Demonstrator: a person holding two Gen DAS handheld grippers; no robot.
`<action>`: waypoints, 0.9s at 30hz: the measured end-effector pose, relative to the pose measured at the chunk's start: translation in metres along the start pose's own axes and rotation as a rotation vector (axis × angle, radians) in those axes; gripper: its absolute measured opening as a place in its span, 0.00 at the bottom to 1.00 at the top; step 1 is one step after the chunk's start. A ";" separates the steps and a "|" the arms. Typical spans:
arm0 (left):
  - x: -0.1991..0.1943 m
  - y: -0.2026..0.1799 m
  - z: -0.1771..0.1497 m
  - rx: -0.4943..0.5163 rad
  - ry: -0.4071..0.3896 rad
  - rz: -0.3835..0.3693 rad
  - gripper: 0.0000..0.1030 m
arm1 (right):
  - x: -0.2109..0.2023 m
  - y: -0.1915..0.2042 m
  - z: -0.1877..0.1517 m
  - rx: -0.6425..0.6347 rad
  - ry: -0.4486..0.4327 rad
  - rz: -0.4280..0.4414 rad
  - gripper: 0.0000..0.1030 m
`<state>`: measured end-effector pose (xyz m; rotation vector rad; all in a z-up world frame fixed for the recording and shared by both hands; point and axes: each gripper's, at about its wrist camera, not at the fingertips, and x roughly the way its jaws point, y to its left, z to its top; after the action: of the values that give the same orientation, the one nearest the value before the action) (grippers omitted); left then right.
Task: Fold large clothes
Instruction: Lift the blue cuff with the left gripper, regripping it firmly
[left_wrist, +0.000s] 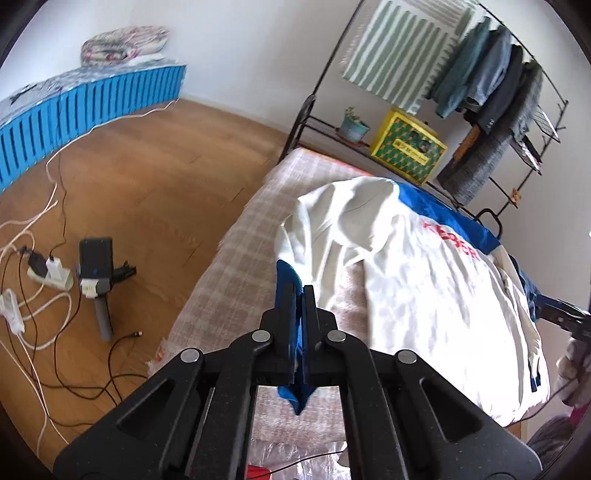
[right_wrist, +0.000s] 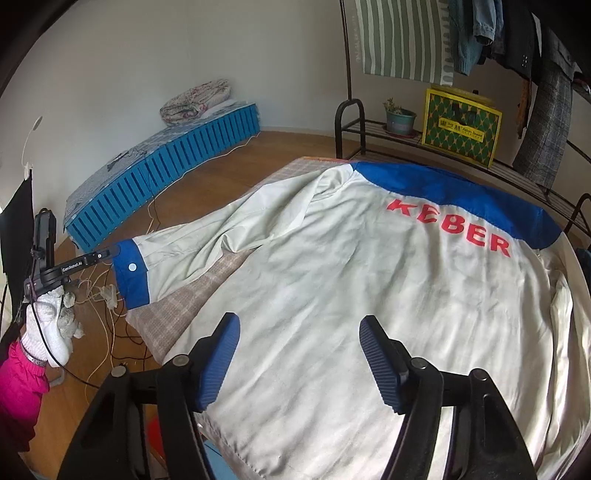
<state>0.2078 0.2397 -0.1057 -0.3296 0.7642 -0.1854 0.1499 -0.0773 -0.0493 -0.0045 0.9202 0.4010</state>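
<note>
While the white jacket lies back-up on the checked table, the left hand-held gripper is clamped on its blue cuff — sleeve stretched sideways — and the right hand-held gripper hovers over the hem, jaws apart.

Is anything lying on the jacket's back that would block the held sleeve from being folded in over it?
Nothing visible. The left gripper is shut on the blue cuff, and the jacket back is bare. The right gripper hangs open above the hem side, clear of the cloth.
</note>
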 end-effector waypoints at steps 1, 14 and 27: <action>-0.006 -0.012 0.002 0.030 -0.011 -0.022 0.00 | 0.009 -0.001 0.001 0.015 0.013 0.019 0.58; -0.012 -0.077 -0.033 0.177 0.034 -0.079 0.00 | 0.065 -0.020 0.045 0.134 0.041 0.101 0.59; 0.039 0.128 -0.067 -0.614 0.126 -0.056 0.74 | 0.066 -0.004 0.029 0.081 0.065 0.112 0.73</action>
<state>0.1941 0.3326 -0.2221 -0.9288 0.9291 -0.0181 0.2086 -0.0536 -0.0831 0.1093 1.0034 0.4696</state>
